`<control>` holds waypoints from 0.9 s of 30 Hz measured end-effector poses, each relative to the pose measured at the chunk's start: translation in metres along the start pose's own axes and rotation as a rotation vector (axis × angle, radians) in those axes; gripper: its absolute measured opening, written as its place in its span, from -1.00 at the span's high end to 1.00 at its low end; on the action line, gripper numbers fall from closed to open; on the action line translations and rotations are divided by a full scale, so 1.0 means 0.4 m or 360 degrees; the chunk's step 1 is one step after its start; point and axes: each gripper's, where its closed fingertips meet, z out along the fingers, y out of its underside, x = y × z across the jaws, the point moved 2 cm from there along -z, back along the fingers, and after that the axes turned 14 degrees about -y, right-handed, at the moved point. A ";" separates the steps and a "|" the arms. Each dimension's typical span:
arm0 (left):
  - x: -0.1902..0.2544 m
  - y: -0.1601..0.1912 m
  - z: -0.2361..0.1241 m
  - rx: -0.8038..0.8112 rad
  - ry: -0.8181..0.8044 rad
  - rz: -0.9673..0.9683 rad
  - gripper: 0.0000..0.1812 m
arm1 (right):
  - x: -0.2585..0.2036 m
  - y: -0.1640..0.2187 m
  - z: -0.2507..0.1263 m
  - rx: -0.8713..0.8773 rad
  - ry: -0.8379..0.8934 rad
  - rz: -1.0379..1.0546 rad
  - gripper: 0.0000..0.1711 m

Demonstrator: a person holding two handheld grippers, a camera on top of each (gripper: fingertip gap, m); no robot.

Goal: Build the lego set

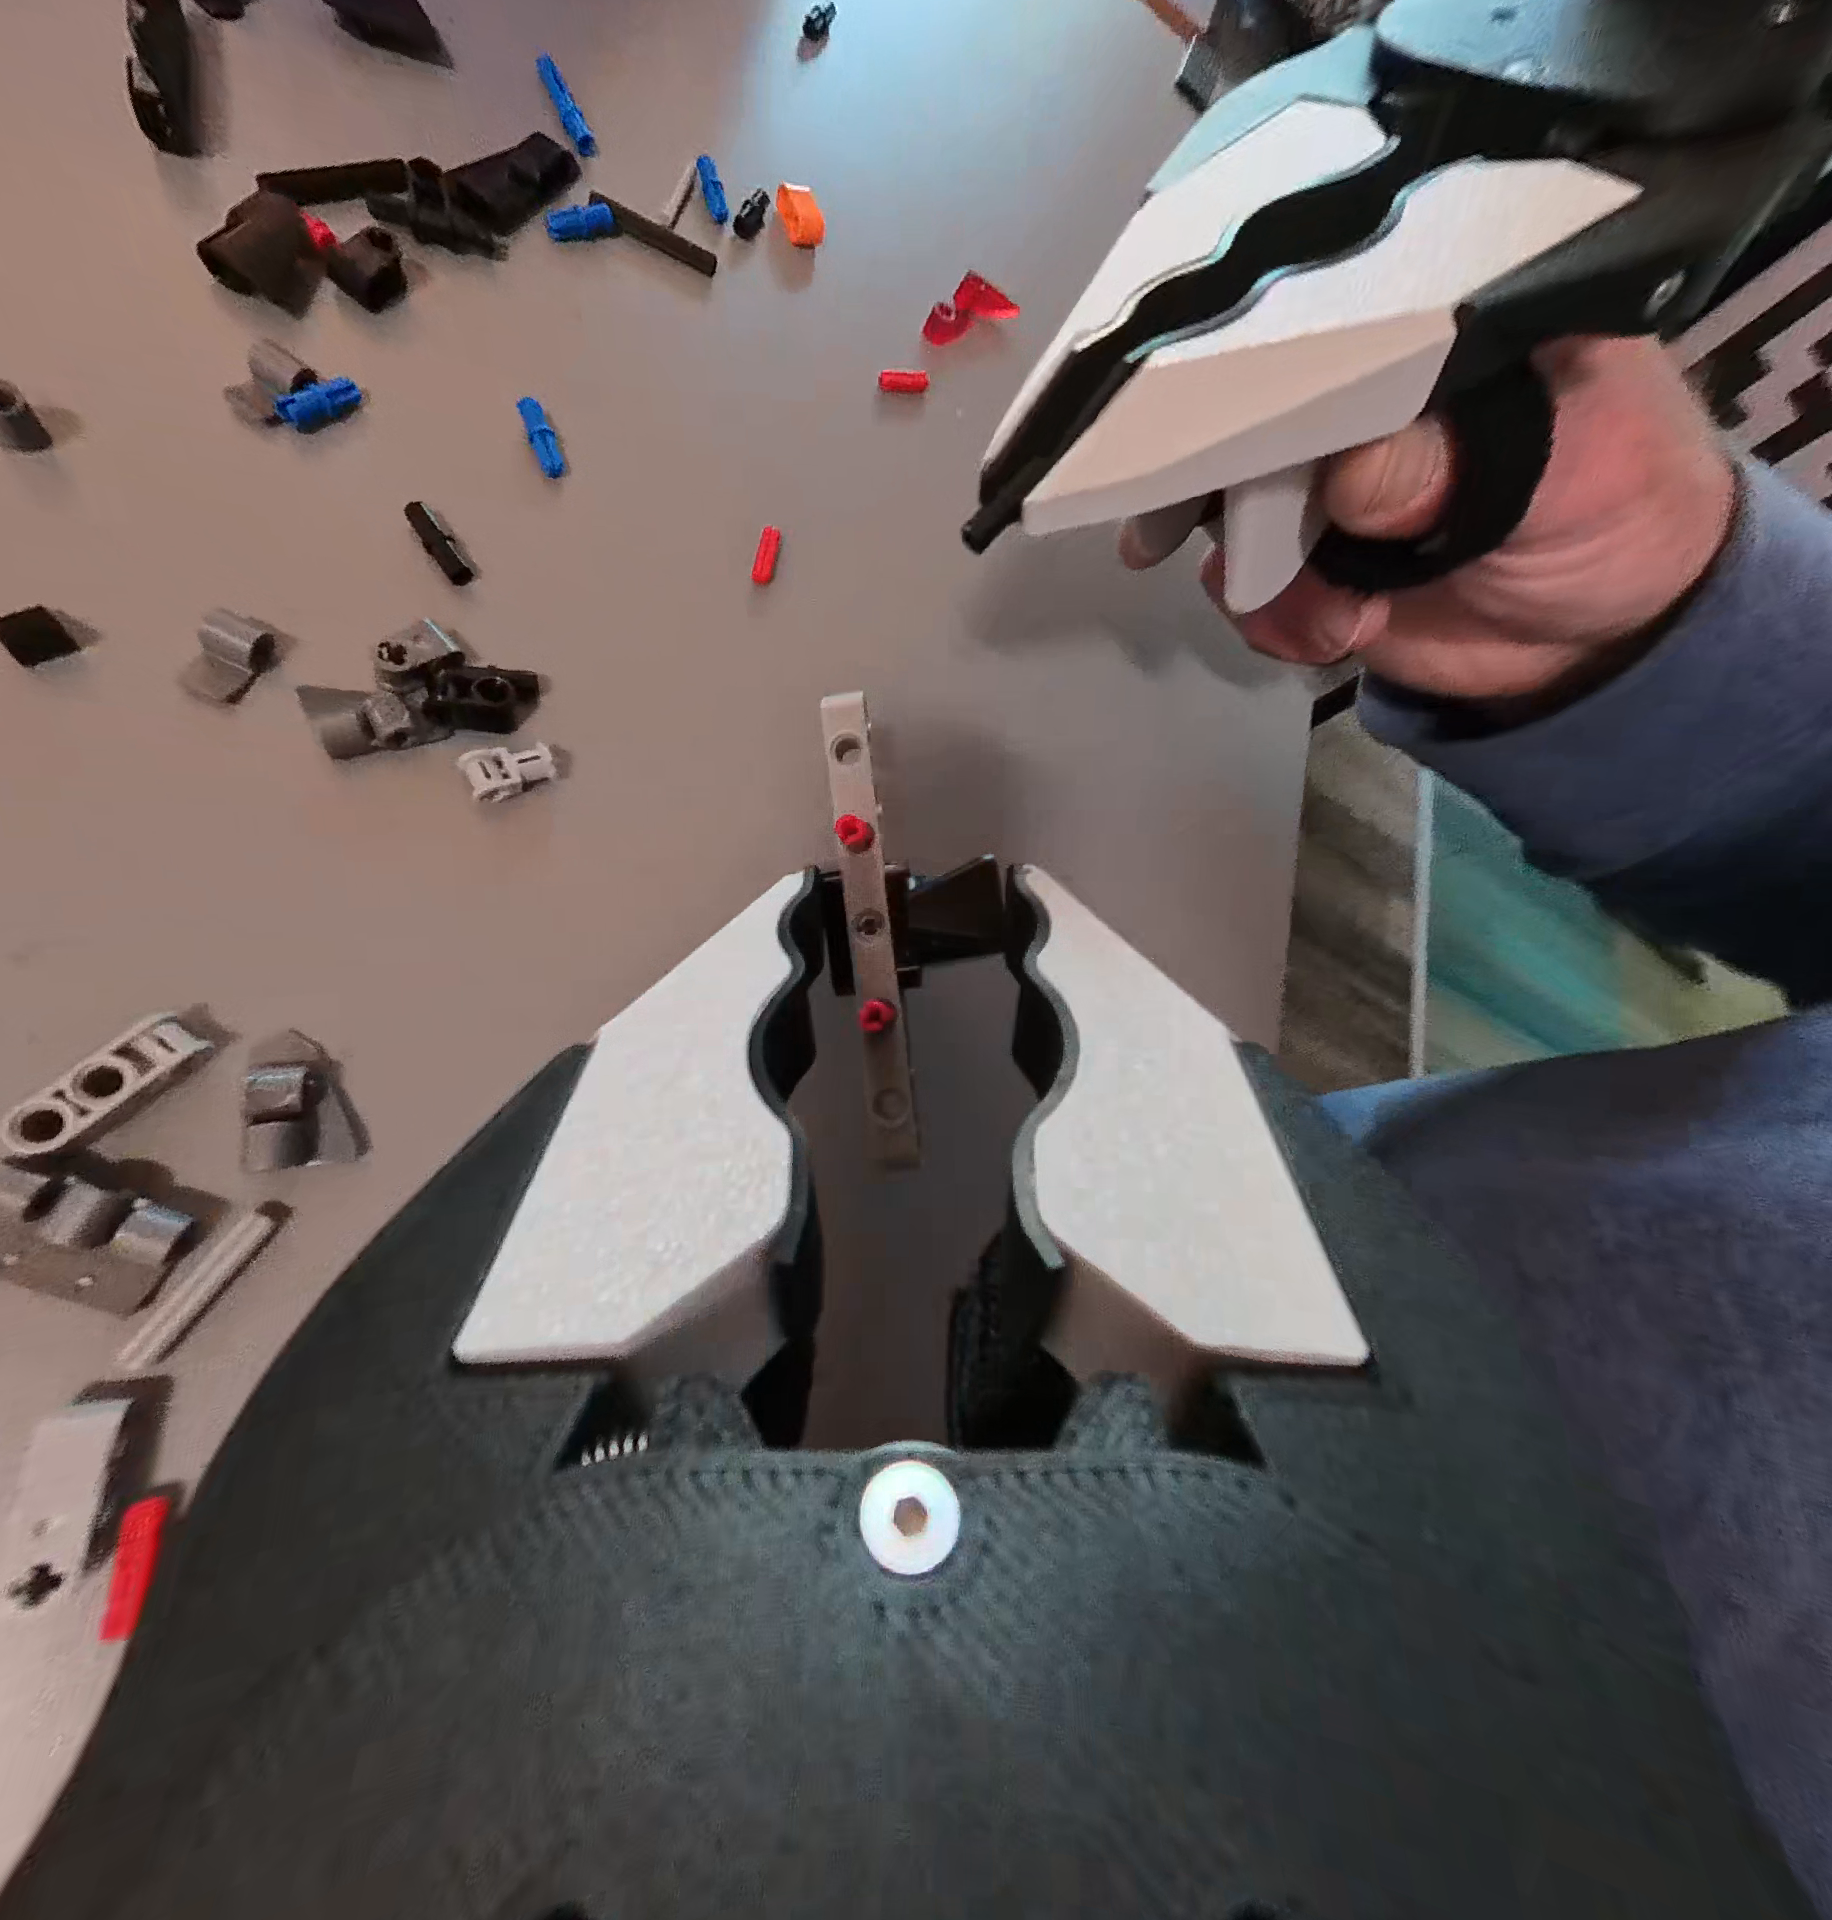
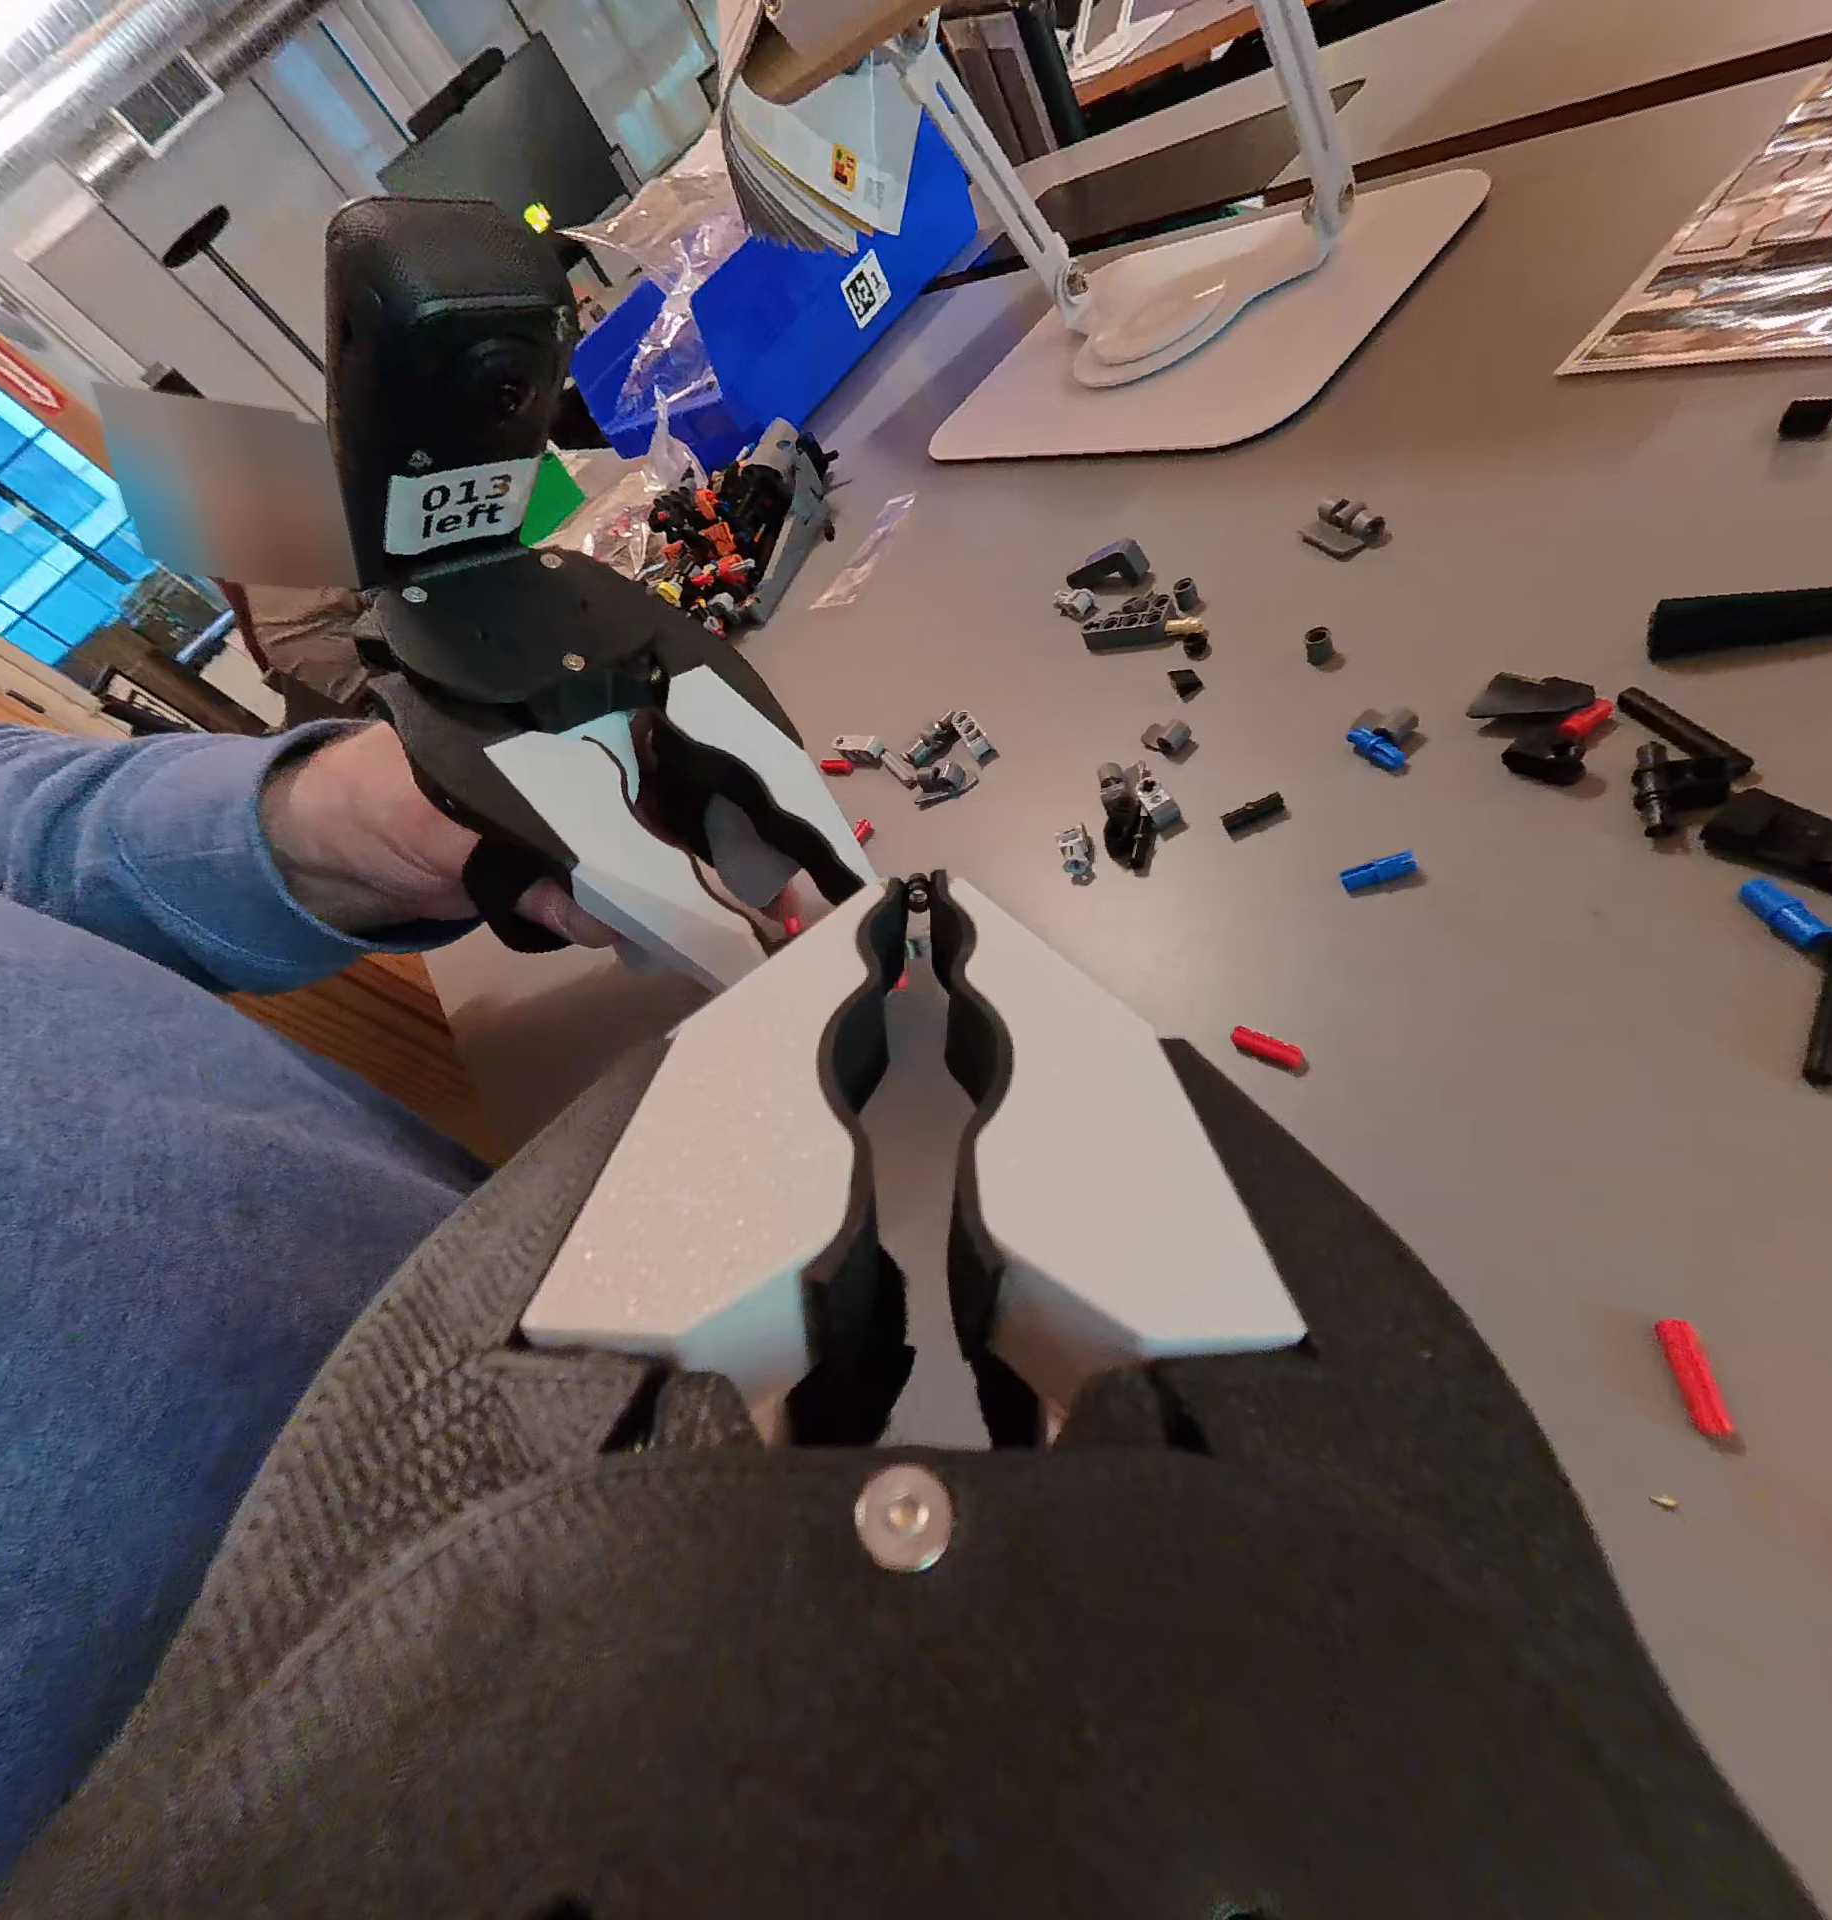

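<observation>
we log the items left to right, starting in the left wrist view. far left on the table [image 1: 995,675]: grey beams [image 1: 101,1091] and a grey block [image 1: 81,1231], with a red pin [image 1: 135,1567] at the lower edge. upper left: a heap of black parts [image 1: 392,223] with blue pins [image 1: 564,104] among them. centre top: an orange piece [image 1: 800,215] and a clear red piece [image 1: 969,309], with small red pins [image 1: 765,555] loose below them. centre: our left gripper [image 1: 912,914], its fingers clamped on a black piece [image 1: 953,914] fixed to a grey beam [image 1: 870,935]. the beam stands nearly upright above the table and carries two red pins [image 1: 852,829]. right: our right gripper [image 1: 979,530], fingers pinched together on a small black pin [image 1: 979,532], held above the table, up and right of the beam and apart from it. a hand [image 1: 1494,582] in a blue sleeve [image 1: 1660,810] holds its handle.

in the right wrist view, left to right: the left gripper [image 2: 818,914] in a hand [image 2: 372,842], then the right gripper [image 2: 920,891] with the black pin [image 2: 918,889] at its tips. beyond lie a blue bin [image 2: 787,312], a built lego section [image 2: 746,530], a white stand [image 2: 1203,312] and scattered parts [image 2: 1130,613].
</observation>
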 end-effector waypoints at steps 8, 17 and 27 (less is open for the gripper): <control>-0.006 -0.005 0.000 0.0052 0.0091 -0.0251 0.63 | 0.006 0.001 -0.009 -0.0019 0.0077 -0.0063 0.99; -0.006 0.011 0.007 0.0051 0.0115 -0.0441 0.63 | 0.017 0.025 -0.002 -0.0121 0.0173 -0.0163 0.98; -0.008 0.020 0.016 0.0013 0.0078 -0.0459 0.63 | 0.024 0.066 0.034 -0.0268 0.0254 -0.0337 0.98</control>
